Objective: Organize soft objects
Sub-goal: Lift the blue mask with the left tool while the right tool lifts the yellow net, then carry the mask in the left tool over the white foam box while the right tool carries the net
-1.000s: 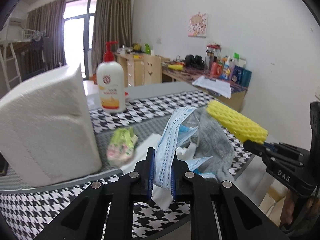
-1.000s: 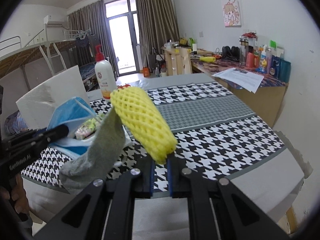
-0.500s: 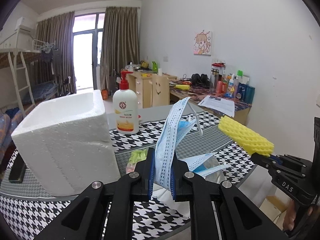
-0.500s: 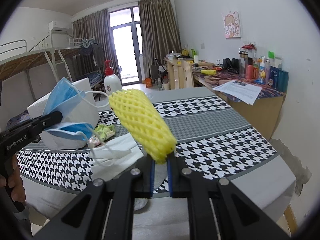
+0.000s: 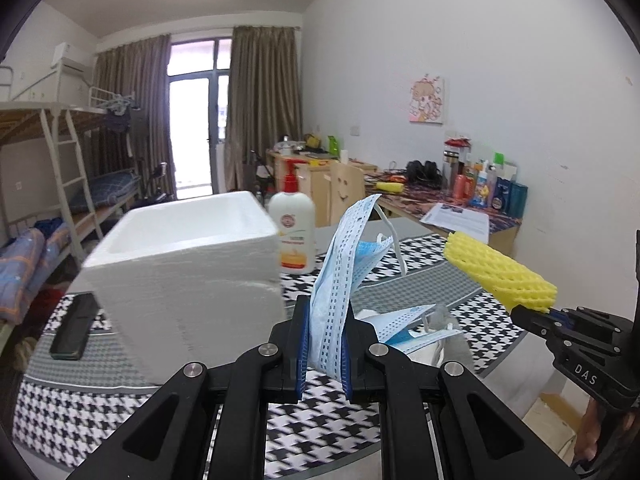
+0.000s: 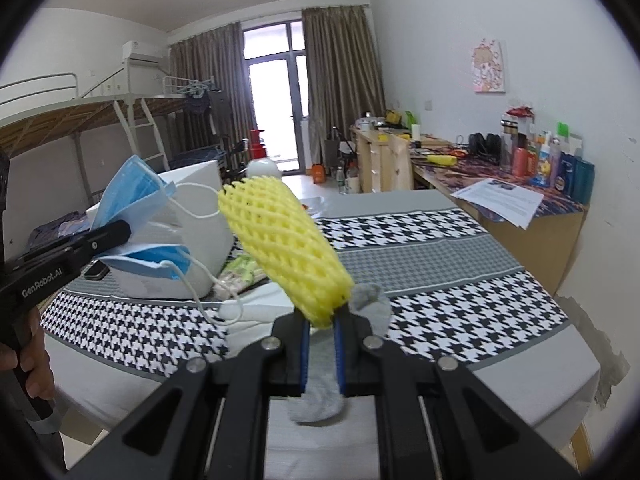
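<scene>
My left gripper (image 5: 325, 344) is shut on a bunch of blue face masks (image 5: 340, 268), held up in the air beside the white foam box (image 5: 180, 264); in the right wrist view the masks (image 6: 132, 196) hang at the left with their ear loops dangling. My right gripper (image 6: 321, 338) is shut on a yellow foam net sleeve (image 6: 280, 240), which sticks up and to the left. That sleeve (image 5: 500, 272) shows at the right in the left wrist view. A grey sock (image 6: 320, 384) lies on the table (image 6: 432, 248) under the right gripper. A green-and-pink packet (image 6: 240, 270) lies next to the box.
A lotion pump bottle (image 5: 292, 232) stands behind the foam box. A black phone (image 5: 74, 332) lies left of the box on the houndstooth cloth. White tissue (image 6: 260, 304) lies near the sock. A cluttered desk (image 6: 520, 200) runs along the right wall. A person's hand (image 6: 28, 360) holds the left gripper.
Both grippers rose with their loads: the masks and the yellow sleeve lifted off the pile. The grey sock slid off the sleeve and now lies on the table.
</scene>
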Motion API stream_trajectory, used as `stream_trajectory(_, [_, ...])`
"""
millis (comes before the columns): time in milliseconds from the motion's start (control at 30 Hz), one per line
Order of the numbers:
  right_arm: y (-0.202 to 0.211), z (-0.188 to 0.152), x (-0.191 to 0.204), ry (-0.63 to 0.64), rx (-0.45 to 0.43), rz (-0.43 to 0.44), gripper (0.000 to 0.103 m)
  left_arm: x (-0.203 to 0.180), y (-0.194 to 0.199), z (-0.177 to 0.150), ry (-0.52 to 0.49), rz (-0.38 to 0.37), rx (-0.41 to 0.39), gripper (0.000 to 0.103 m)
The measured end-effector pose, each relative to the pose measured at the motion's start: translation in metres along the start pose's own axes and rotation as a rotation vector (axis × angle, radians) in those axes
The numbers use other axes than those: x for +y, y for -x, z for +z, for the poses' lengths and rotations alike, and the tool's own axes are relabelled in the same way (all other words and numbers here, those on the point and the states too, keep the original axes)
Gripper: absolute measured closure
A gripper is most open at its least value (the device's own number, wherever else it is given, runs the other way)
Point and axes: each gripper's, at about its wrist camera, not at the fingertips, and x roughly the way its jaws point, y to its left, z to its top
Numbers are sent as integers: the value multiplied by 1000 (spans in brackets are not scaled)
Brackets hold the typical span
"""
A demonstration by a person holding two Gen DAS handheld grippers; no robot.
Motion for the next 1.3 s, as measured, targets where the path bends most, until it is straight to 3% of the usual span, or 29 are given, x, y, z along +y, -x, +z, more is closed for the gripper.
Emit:
stream_trajectory(733, [2,1,80,118,-15,169,90,68,69,-28,87,212,-47,89])
stream_trajectory(1300, [-4,6,101,157,-15,185,89,82,78,-27,106,221,-63,89])
